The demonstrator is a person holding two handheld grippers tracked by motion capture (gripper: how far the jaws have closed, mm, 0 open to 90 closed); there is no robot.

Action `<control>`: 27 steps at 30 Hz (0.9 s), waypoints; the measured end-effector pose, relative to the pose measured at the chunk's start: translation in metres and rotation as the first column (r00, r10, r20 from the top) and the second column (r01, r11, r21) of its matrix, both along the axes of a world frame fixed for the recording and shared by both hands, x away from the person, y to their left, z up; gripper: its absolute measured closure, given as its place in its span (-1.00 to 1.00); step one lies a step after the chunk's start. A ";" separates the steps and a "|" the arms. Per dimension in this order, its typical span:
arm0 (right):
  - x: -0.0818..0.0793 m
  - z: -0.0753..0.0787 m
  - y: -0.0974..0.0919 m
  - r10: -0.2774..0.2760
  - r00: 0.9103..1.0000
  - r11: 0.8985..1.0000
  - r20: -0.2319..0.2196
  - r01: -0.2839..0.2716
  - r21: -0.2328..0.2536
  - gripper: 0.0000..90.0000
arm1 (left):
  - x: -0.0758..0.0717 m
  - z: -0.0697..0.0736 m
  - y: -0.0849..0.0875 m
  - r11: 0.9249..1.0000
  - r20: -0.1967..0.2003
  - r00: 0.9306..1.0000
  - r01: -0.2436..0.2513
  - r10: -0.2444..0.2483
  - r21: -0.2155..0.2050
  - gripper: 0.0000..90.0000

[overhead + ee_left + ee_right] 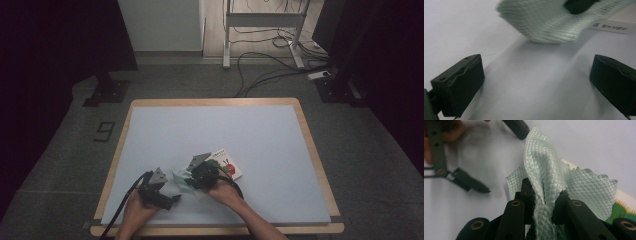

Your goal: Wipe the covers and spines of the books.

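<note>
A: We see the right gripper (pixel 544 202) clamped on the pale green cloth (pixel 549 177), bunched between its jaws just above the table (pixel 260 130), beside the picture book (pixel 231 165).

B: And the left gripper (pixel 536 82)?

A: We see its jaws spread wide, nothing between them, the cloth just ahead.

Dim room, grey floor (pixel 60 150), tangled cables (pixel 265 65).
</note>
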State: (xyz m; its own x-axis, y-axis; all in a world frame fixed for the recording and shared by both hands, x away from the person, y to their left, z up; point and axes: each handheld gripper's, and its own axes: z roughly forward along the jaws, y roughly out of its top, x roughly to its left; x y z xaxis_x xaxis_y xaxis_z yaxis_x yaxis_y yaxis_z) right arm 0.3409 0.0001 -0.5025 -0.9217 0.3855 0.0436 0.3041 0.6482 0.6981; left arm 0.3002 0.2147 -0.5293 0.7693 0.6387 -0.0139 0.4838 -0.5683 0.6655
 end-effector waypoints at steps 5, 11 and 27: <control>-0.010 -0.001 -0.010 0.009 1.000 1.000 -0.001 -0.009 0.012 0.67 | 0.000 0.000 0.000 1.000 0.000 1.000 0.001 -0.001 0.002 -1.00; -0.019 -0.001 -0.025 0.009 1.000 1.000 -0.003 -0.009 0.014 0.67 | 0.000 0.000 0.000 1.000 0.001 1.000 0.002 -0.002 0.003 -1.00; -0.019 0.015 -0.049 -0.058 0.998 0.998 0.033 0.056 0.034 0.67 | 0.000 0.000 0.000 1.000 0.000 1.000 0.002 -0.002 0.001 -1.00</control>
